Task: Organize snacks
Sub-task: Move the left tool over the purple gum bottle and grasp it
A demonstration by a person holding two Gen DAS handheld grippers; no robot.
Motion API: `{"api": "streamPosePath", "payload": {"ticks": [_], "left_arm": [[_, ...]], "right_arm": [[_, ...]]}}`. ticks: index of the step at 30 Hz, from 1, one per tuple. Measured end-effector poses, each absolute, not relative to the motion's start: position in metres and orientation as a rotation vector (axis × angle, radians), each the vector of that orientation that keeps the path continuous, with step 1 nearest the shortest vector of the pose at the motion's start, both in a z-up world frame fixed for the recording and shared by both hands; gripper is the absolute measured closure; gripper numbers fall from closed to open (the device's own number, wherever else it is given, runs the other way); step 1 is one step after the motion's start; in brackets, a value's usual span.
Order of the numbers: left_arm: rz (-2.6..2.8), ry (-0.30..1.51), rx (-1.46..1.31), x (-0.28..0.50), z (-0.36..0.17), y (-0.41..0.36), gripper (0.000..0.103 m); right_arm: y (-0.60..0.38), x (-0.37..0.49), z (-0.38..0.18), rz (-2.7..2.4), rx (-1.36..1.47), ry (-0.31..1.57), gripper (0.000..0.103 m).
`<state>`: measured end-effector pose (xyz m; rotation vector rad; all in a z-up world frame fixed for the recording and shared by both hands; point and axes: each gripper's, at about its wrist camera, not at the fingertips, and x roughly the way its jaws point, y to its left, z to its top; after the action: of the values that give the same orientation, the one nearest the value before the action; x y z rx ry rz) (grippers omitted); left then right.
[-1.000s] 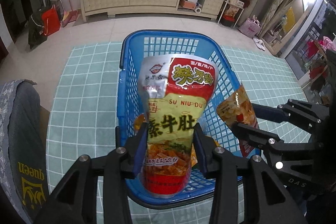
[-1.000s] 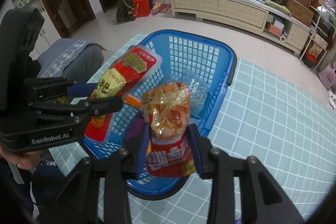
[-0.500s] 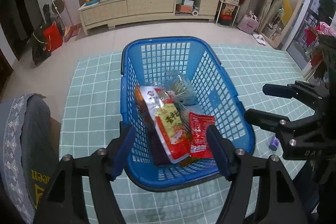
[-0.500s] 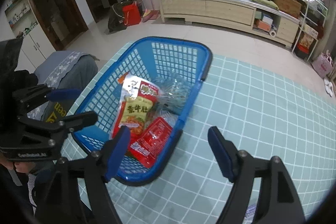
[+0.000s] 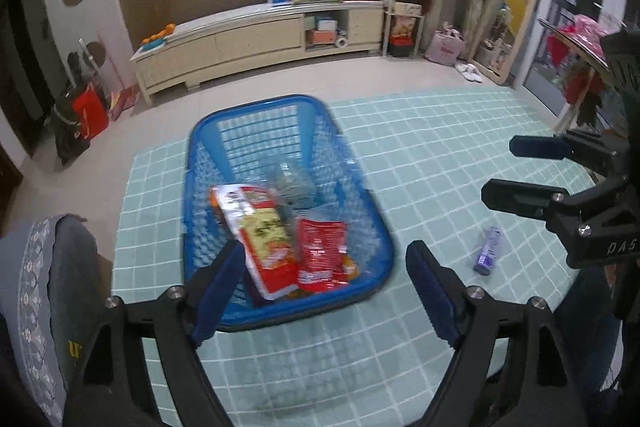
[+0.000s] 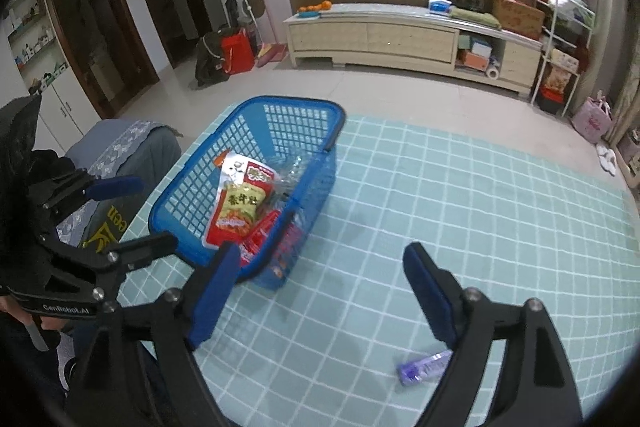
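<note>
A blue plastic basket stands on the teal checked tablecloth. In it lie a red and yellow snack pouch, a red snack packet and a clear wrapped pack. A small purple snack packet lies on the cloth to the right of the basket. My left gripper is open and empty, above the basket's near end. My right gripper is open and empty, over the cloth right of the basket.
A grey cushioned chair stands at the table's left. The tablecloth stretches right of the basket. A long cream cabinet lines the far wall across tiled floor.
Both grippers have opened and dropped their packets into the basket. Both have then pulled back and up, the right one moving rightwards over the cloth.
</note>
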<state>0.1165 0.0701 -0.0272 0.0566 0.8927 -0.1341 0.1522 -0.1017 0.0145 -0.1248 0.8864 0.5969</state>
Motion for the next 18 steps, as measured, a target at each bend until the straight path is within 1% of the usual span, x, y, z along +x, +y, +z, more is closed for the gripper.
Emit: {"api": "streamPosePath", "payload": {"ticks": [7,18], "left_arm": [[-0.219,0.877,0.104,0.103,-0.029,0.017,0.022],[-0.339,0.929,0.163,0.107,-0.063,-0.049,0.022]], "right_arm": [[-0.145,0.134,0.011,0.553,-0.123,0.885,0.013],[-0.209,0.118,-0.026,0.427,-0.070,0.939,0.013]]}}
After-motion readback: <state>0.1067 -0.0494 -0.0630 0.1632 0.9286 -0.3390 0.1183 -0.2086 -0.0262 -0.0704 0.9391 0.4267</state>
